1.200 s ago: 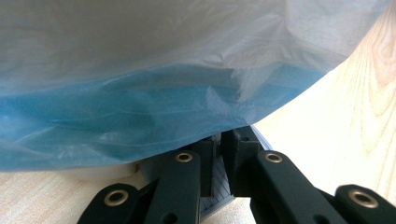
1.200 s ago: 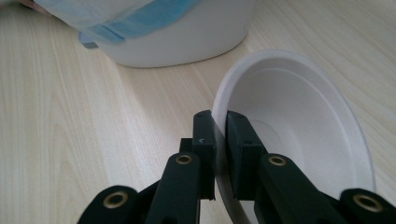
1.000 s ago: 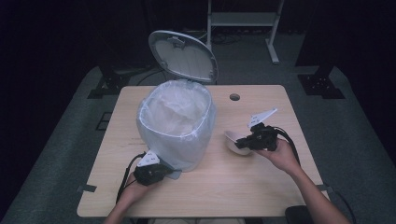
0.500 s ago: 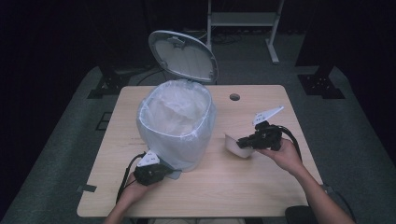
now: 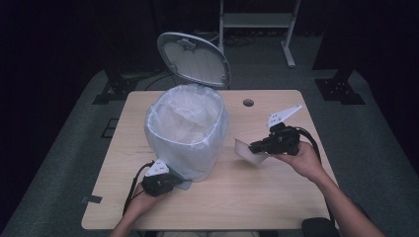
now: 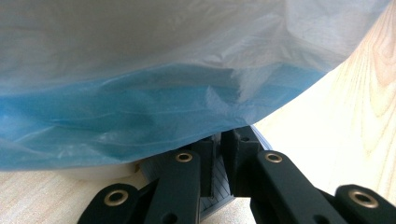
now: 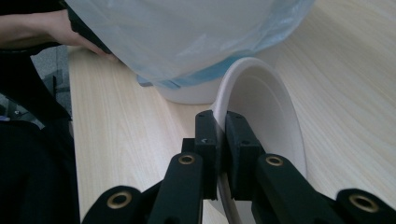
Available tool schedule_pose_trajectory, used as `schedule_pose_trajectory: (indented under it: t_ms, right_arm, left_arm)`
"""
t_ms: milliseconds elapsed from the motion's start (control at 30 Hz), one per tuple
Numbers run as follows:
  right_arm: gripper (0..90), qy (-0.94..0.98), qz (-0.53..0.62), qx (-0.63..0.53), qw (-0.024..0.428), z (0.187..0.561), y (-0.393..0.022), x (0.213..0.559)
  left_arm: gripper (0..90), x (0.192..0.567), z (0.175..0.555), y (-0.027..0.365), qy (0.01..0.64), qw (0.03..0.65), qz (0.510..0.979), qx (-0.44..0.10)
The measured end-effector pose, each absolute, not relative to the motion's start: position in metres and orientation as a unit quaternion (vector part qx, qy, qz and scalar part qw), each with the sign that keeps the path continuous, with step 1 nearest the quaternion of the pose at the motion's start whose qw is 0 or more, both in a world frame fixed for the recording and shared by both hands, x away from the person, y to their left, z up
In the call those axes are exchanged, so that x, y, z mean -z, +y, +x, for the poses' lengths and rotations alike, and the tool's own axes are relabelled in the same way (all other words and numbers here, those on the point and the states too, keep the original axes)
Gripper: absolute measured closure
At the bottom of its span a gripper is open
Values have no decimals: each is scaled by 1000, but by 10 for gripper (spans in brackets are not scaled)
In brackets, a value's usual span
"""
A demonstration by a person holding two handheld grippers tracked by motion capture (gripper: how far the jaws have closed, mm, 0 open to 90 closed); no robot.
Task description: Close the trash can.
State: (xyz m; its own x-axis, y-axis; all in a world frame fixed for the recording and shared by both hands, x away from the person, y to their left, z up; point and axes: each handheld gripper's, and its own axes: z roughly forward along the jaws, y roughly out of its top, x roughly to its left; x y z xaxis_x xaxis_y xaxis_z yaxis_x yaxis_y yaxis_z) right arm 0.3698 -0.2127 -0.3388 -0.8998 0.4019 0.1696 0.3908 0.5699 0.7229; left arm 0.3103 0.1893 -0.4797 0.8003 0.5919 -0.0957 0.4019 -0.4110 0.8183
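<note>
A white bin [image 5: 185, 128] lined with a thin translucent bag [image 6: 163, 70] stands on the left half of the wooden table [image 5: 247, 197], its round lid [image 5: 195, 59] tipped open at the back. At the bin's foot my left gripper [image 5: 175, 181] [image 6: 219, 144] is shut on the grey pedal [image 6: 217, 198], partly under the hanging bag. Right of the bin, my right gripper [image 5: 254, 147] [image 7: 222, 123] is shut on the rim of a white paper plate [image 5: 244, 150] [image 7: 266, 107]. It holds the plate tilted on edge above the table, close to the bin's base [image 7: 196, 95].
A small round hole [image 5: 248, 102] sits in the table behind the right gripper. A metal stand [image 5: 257, 19] is on the dark floor beyond the table. The hand holding the left gripper [image 7: 42, 28] appears at the top left of the right gripper view.
The right gripper has risen with the plate, which now hangs off the table and tilted. The left gripper and the bin have not moved.
</note>
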Motion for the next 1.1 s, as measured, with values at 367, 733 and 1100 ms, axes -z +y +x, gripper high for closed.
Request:
schedule_pose_trajectory:
  t_ms: [367,733,1100]
  right_arm:
    - [840,885,218,-412,9,363,-213,317]
    - [840,886,214,-411,18,358,-211,294]
    - [841,887,203,-414,32,350,-210,266]
  left_arm:
    - [839,480,310,190,296,451,835,-106]
    - [839,480,310,189,298,453,834,-105]
    - [839,480,310,189,298,452,834,-105]
